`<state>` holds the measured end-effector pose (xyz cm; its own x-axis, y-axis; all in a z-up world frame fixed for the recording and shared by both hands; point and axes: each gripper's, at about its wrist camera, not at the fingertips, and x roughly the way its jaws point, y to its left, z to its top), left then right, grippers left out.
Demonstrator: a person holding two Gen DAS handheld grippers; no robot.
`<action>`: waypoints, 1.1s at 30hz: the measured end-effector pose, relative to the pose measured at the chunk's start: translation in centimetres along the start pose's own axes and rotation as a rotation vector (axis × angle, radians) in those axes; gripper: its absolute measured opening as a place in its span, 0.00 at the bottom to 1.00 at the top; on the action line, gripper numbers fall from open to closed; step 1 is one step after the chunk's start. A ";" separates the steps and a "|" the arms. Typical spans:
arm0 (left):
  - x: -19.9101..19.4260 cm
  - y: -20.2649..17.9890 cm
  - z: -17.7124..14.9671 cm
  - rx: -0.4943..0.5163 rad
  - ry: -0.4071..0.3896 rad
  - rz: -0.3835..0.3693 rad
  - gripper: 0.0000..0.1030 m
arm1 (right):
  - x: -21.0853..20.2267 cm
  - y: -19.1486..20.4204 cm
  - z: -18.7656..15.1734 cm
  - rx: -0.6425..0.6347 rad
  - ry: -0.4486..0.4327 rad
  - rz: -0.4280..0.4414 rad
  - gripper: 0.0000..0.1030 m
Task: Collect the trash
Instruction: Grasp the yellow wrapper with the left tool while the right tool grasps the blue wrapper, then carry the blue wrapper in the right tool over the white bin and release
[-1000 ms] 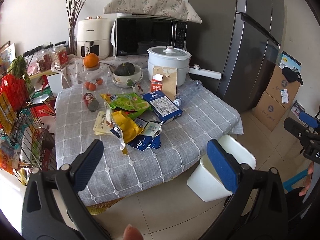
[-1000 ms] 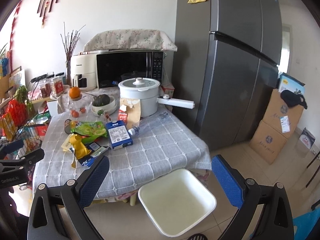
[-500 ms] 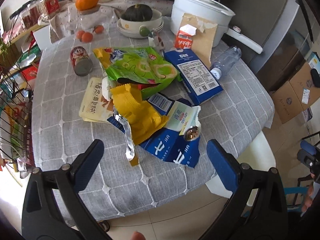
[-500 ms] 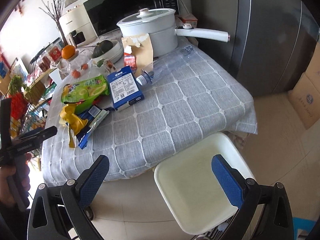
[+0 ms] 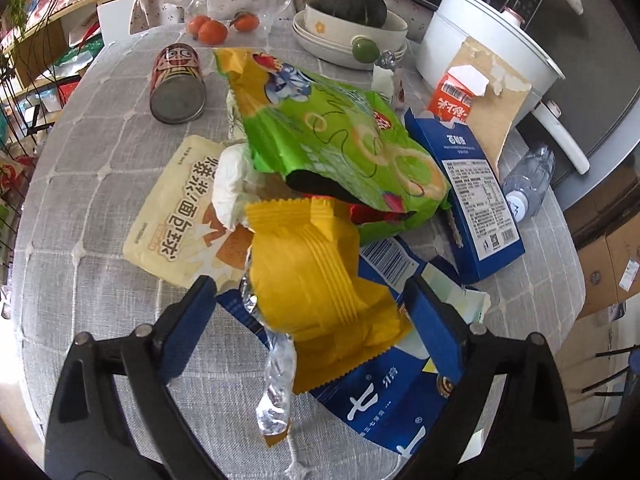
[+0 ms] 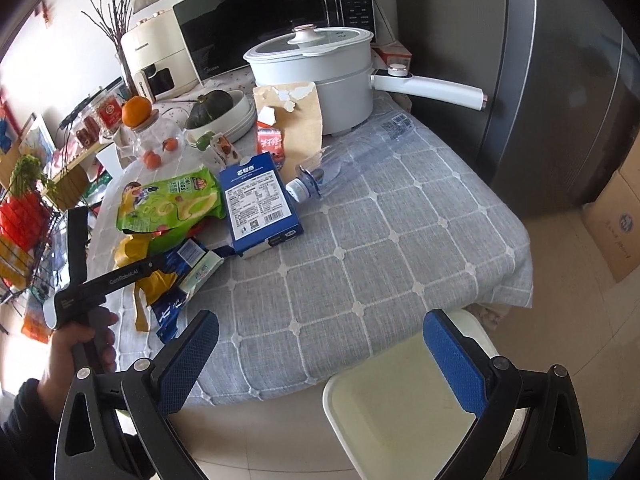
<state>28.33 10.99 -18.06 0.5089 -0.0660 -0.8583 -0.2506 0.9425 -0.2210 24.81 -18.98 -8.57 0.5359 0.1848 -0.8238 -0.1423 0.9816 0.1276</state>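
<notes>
Left wrist view: left gripper (image 5: 312,312) over the litter pile, jaws wide but closing, the yellow wrapper (image 5: 316,280) between the blue pads; contact with the pads cannot be told. A twisted foil strip (image 5: 276,384) hangs from the wrapper's near end. Under it, a flattened blue carton (image 5: 380,396). Left of the wrapper, a cream snack packet (image 5: 176,220) lies flat, with a crumpled white tissue (image 5: 230,178) on its edge. Behind, a green chip bag (image 5: 340,140) gapes toward the camera. Right of that, a blue box (image 5: 480,200), then a clear plastic bottle (image 5: 528,184) on its side. Farther back: red can (image 5: 178,84) lying down, small red carton (image 5: 452,98) in front of a torn brown envelope (image 5: 496,116), white electric pot (image 5: 480,40), green squash in stacked bowls (image 5: 352,20). All on a grey checked tablecloth (image 5: 80,280).

Right wrist view: right gripper (image 6: 320,360) with jaws spread wide, nothing between them, poised over the table's near edge. Just below and beside that edge, a white bin (image 6: 400,420) stands on the floor, looking empty. At left a hand (image 6: 80,344) grips the other gripper's handle above the litter. Microwave (image 6: 272,12) and grey fridge (image 6: 540,80) behind.
</notes>
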 end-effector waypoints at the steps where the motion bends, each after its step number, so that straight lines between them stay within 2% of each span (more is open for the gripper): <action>1: -0.1 0.1 0.0 -0.009 0.000 -0.009 0.81 | 0.5 0.3 0.2 0.000 0.006 0.004 1.00; 3: -0.5 0.4 0.0 -0.019 -0.004 -0.035 0.62 | 1.4 0.9 0.3 0.006 0.022 0.016 1.00; 8: -1.7 1.3 -0.1 -0.005 0.006 -0.109 0.49 | 3.7 2.7 0.5 0.023 0.055 0.070 1.00; 9: -2.0 1.3 -0.2 0.008 0.005 -0.114 0.43 | 4.2 3.3 0.6 0.019 0.060 0.081 1.00; 13: -3.5 2.1 -0.6 0.031 0.007 -0.148 0.41 | 6.5 5.3 0.7 0.030 0.104 0.140 1.00; 16: -4.6 2.8 -1.2 0.043 0.007 -0.166 0.41 | 9.4 6.3 0.5 0.099 0.182 0.220 0.96; 19: -5.6 3.5 -1.8 0.054 0.008 -0.178 0.41 | 12.3 7.3 0.0 0.173 0.259 0.294 0.76; 20: -6.0 3.8 -1.9 0.057 0.009 -0.181 0.41 | 13.1 7.6 -0.2 0.190 0.275 0.309 0.73; 23: -7.0 4.7 -2.3 0.066 -0.002 -0.183 0.40 | 15.1 8.9 -0.7 0.205 0.304 0.335 0.54; 27: -7.9 6.0 -2.3 0.055 -0.015 -0.184 0.41 | 17.1 9.9 -1.6 0.227 0.328 0.357 0.15; 33: -8.8 7.0 -2.6 0.059 -0.026 -0.181 0.40 | 15.6 10.7 -1.2 0.199 0.308 0.360 0.10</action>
<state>19.98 17.28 -13.26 0.5624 -0.2287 -0.7946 -0.1044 0.9337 -0.3426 30.66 -5.68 -20.77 0.2080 0.5193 -0.8289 -0.0955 0.8541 0.5112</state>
